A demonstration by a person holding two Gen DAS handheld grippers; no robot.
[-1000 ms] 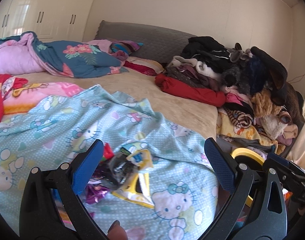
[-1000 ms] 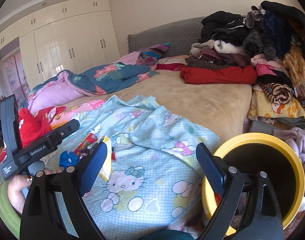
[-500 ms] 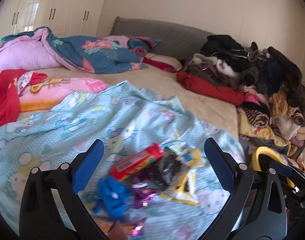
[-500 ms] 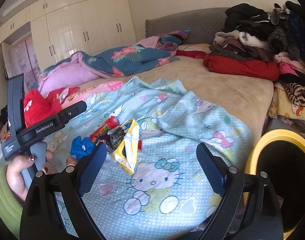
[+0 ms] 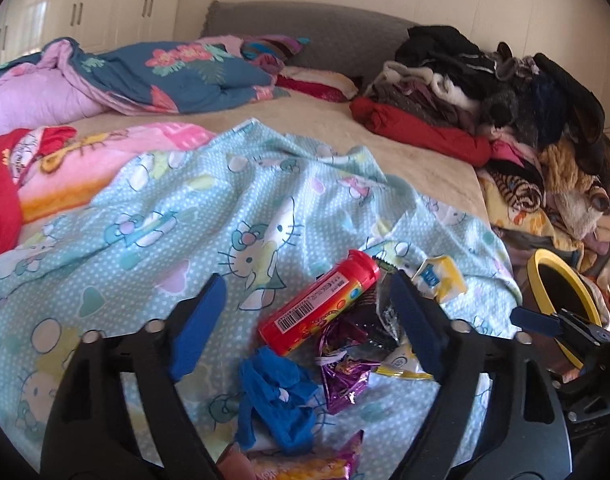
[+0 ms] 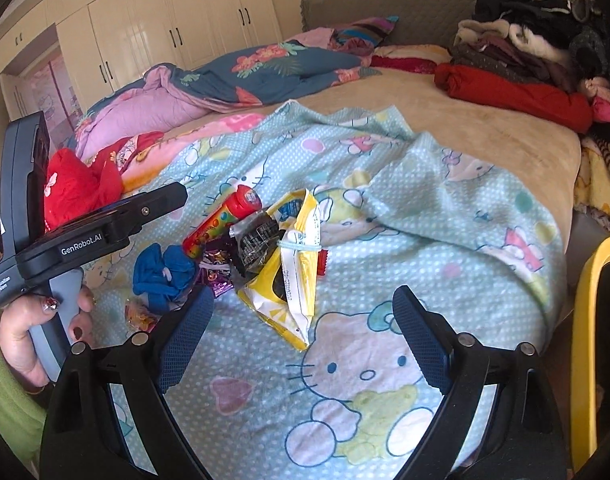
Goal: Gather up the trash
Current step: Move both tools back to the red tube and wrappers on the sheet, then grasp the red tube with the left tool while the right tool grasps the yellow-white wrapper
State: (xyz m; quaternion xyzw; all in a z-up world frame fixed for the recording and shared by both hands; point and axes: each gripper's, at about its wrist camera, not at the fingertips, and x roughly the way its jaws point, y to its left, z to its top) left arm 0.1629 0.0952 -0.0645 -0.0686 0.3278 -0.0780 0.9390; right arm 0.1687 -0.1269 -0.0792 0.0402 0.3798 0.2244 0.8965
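Note:
A heap of trash lies on the Hello Kitty blanket (image 5: 153, 216): a red candy tube (image 5: 321, 304), a crumpled blue glove (image 5: 277, 400), a purple foil wrapper (image 5: 343, 368), a black wrapper (image 6: 257, 240) and a yellow-white snack bag (image 6: 293, 276). My left gripper (image 5: 305, 320) is open and empty, hovering over the heap with the red tube between its fingers. My right gripper (image 6: 301, 340) is open and empty, just short of the yellow bag. The yellow-rimmed bin (image 5: 561, 304) stands beside the bed on the right and also shows in the right wrist view (image 6: 589, 340).
A beige mattress (image 5: 345, 132) carries a pink and blue quilt (image 5: 153, 76) at the back left, red cloth (image 5: 1, 184) at the left, and a tall pile of clothes (image 5: 505, 92) at the right. White wardrobes (image 6: 157, 36) line the far wall.
Both grippers have moved left and closer over the blanket toward the trash heap. The red tube and blue glove have come into the left view. The bin has slid to the right edge.

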